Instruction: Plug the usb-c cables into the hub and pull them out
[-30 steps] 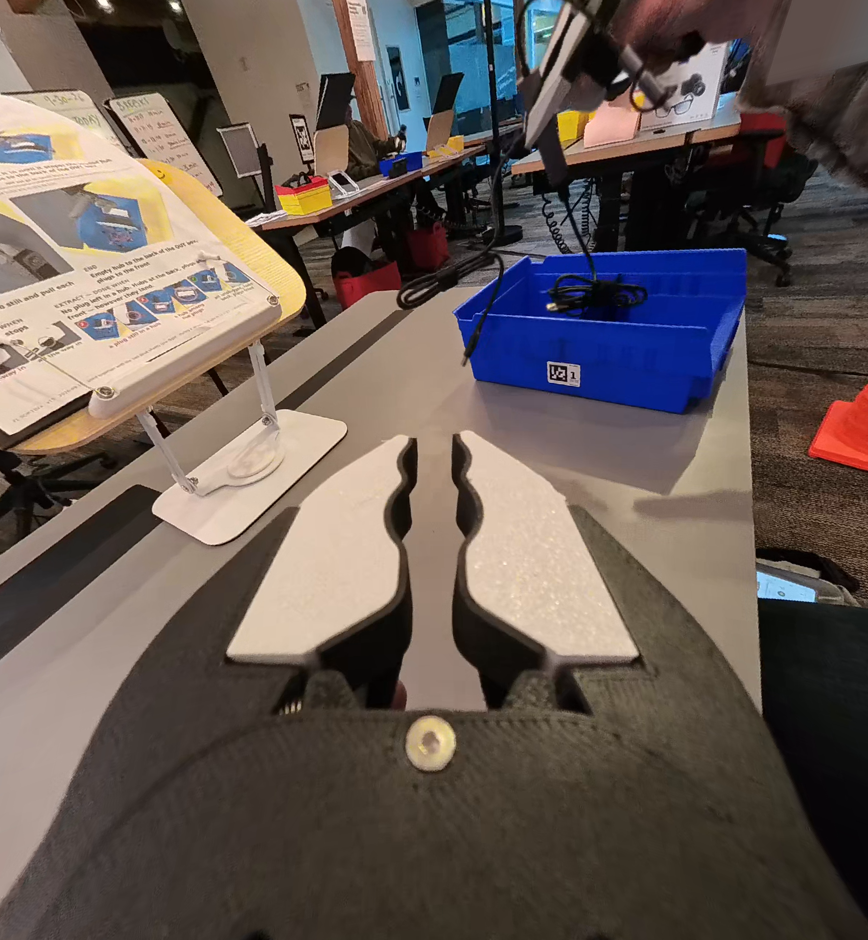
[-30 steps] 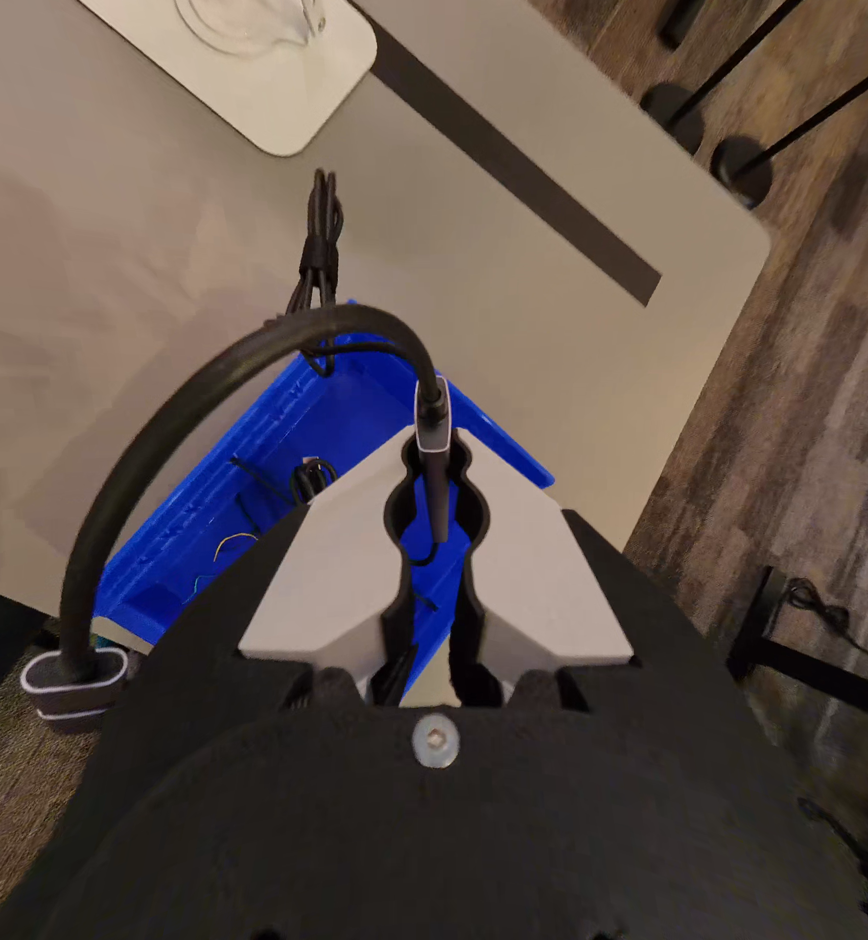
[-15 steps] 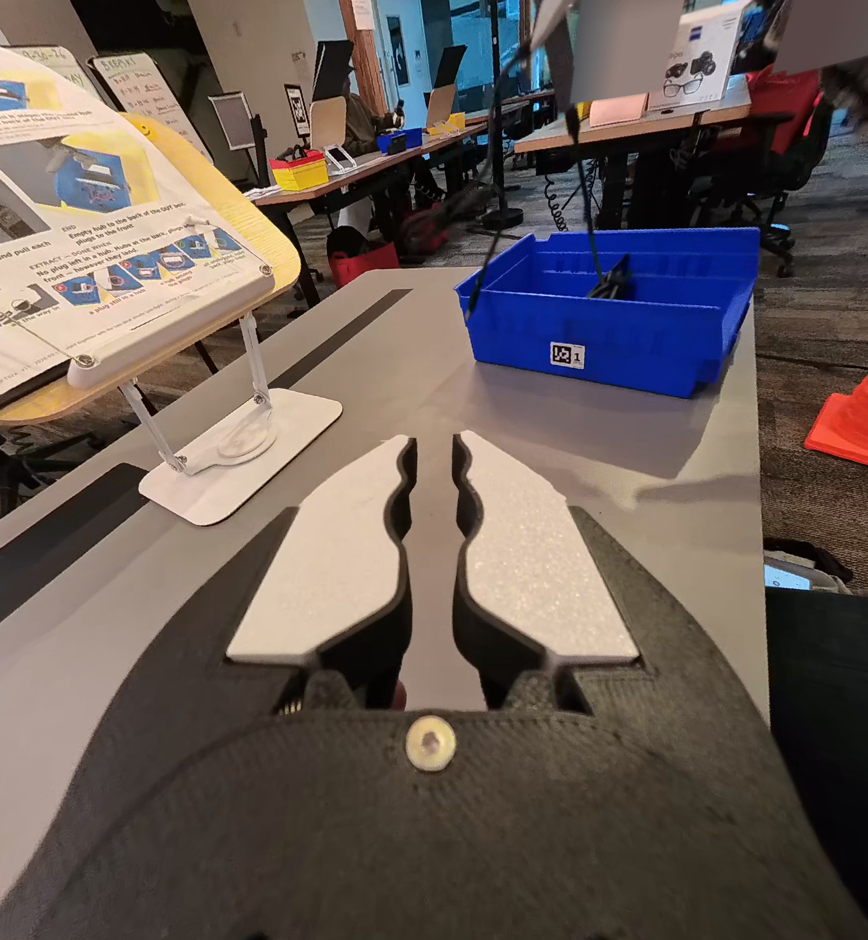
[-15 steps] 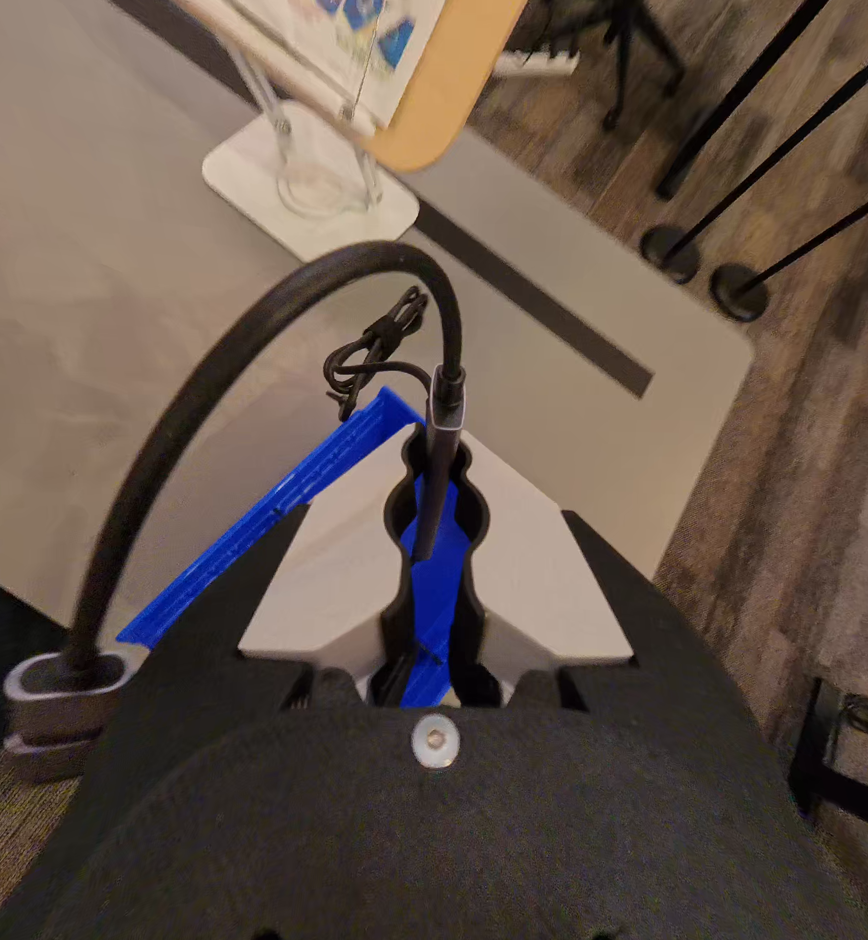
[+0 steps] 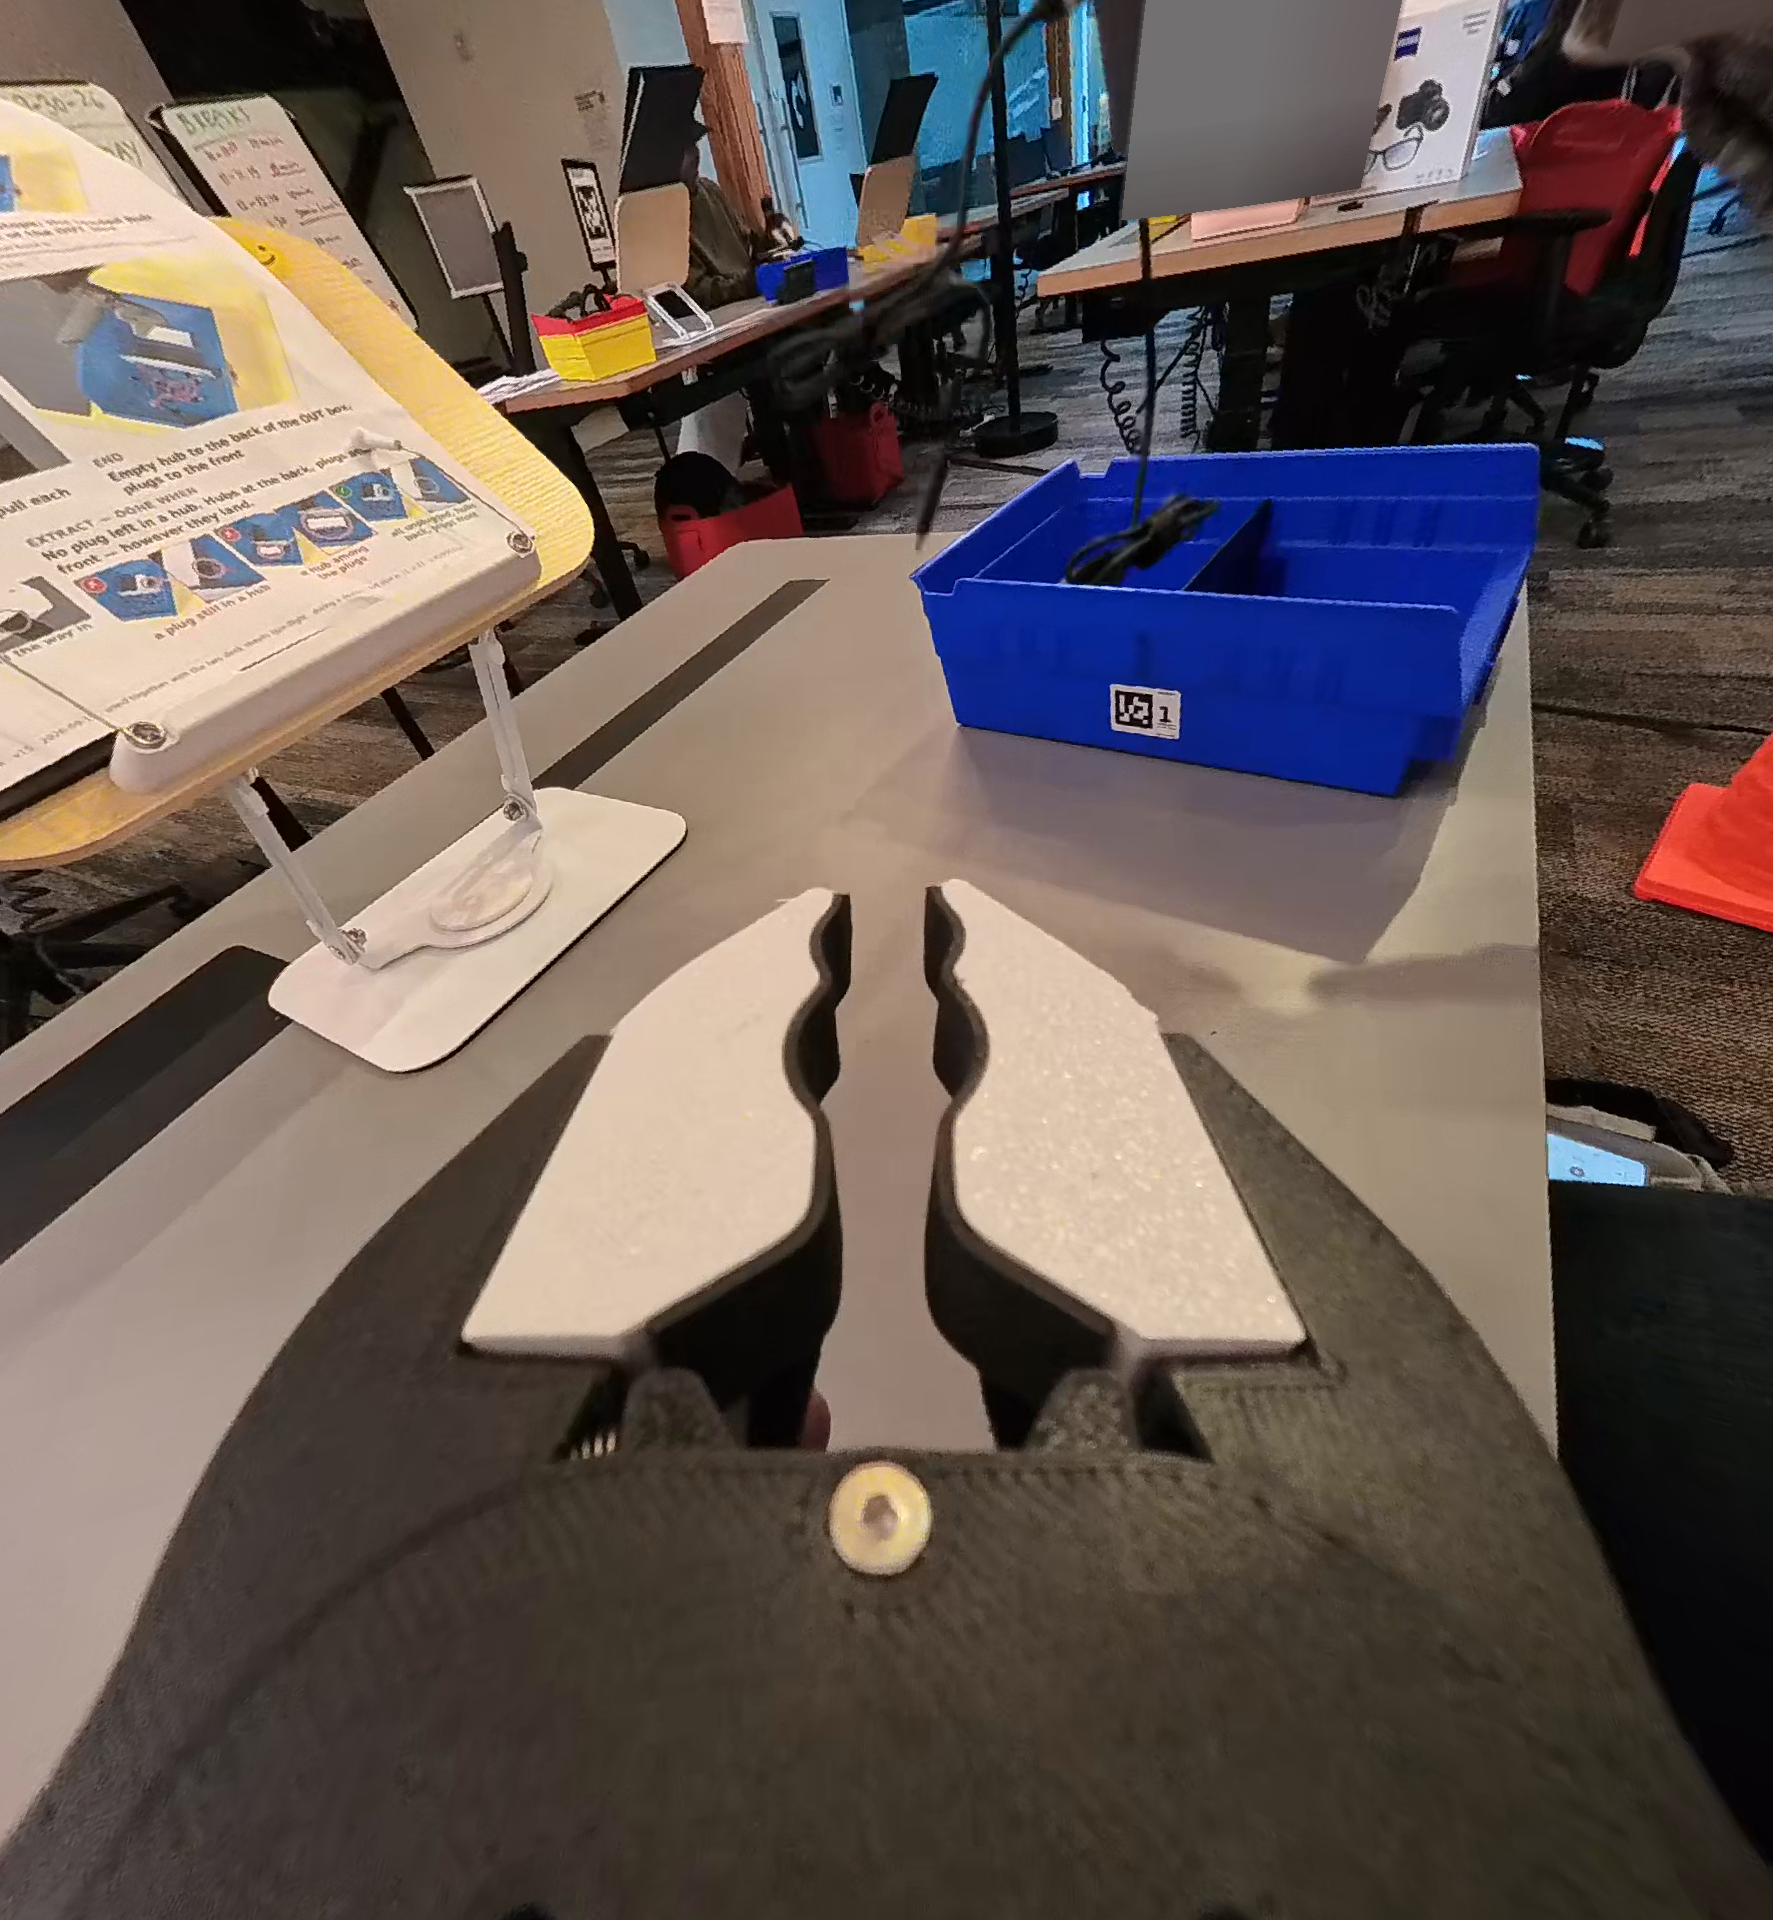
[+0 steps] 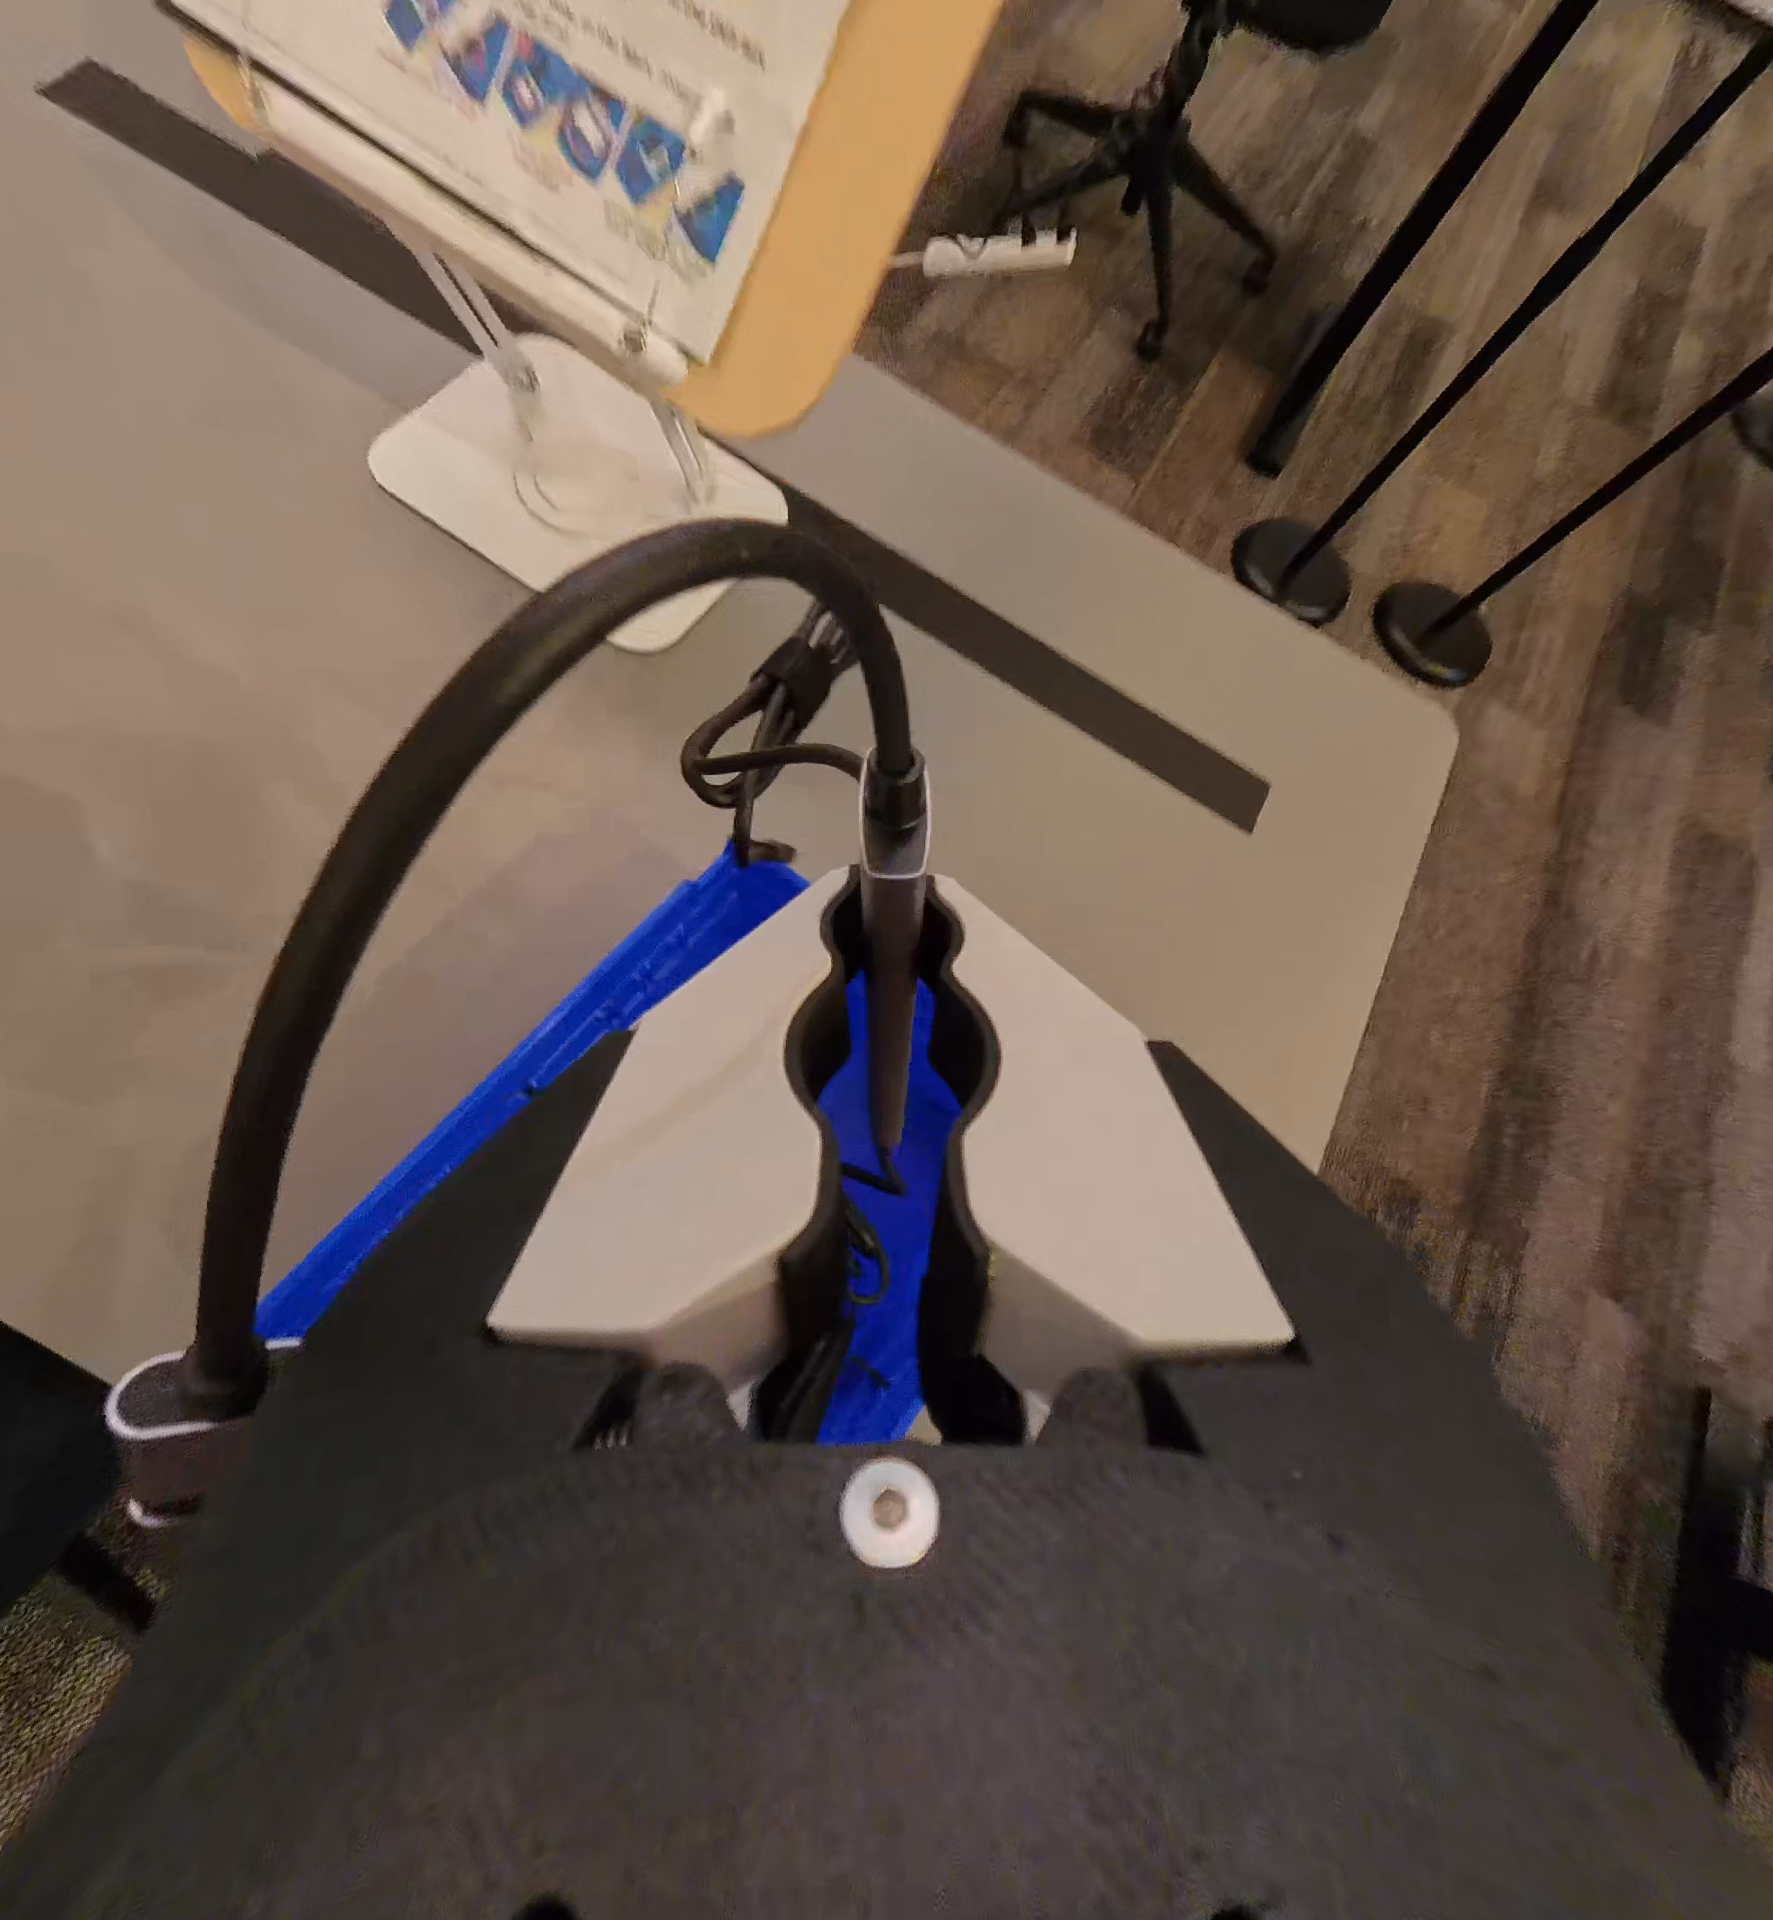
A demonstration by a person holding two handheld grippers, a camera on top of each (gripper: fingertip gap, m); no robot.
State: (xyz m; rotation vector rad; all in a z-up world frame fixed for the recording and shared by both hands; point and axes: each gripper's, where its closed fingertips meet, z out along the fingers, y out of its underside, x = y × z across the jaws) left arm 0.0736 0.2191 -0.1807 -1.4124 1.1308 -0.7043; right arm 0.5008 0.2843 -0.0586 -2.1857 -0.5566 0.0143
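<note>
The right gripper (image 6: 887, 904) is closed on a slim grey hub (image 6: 887, 997), pinching it edge-on between its 2 white fingers (image 6: 716, 1153), high above the blue bin (image 6: 591, 1018). From the hub's outer end a thick black cable (image 6: 414, 790) arcs up and over to the left, ending in a grey plug body (image 6: 170, 1444) at the lower left edge of the right wrist view. Thinner black usb-c cables (image 6: 757, 727) hang from the hub in a tied bundle, and more thin cable shows below the hub against the blue of the bin. Whether those thin cables are plugged into the hub cannot be told from here.

The left gripper (image 5: 887, 904) hovers low over the grey table (image 5: 1121, 883), well short of the bin (image 5: 1225, 665). Its fingers stand slightly apart with a narrow gap between them and nothing in it. In the left wrist view, a thin cable runs up out of the bin's left compartment to the top of the picture, with a small coil (image 5: 1136, 535) at the bin.

A tilted instruction sheet stand (image 5: 477, 914) sits on the left side of the table, and an orange cone (image 5: 1765, 821) stands on the floor to the right.

As a judgement, the task is at an early stage: the hub is lifted from the bin, but nothing shows a plug being pushed in or pulled out. Setting the hub down or steadying it with the idle left gripper, and all the plugging and unplugging, appear to be left.
</note>
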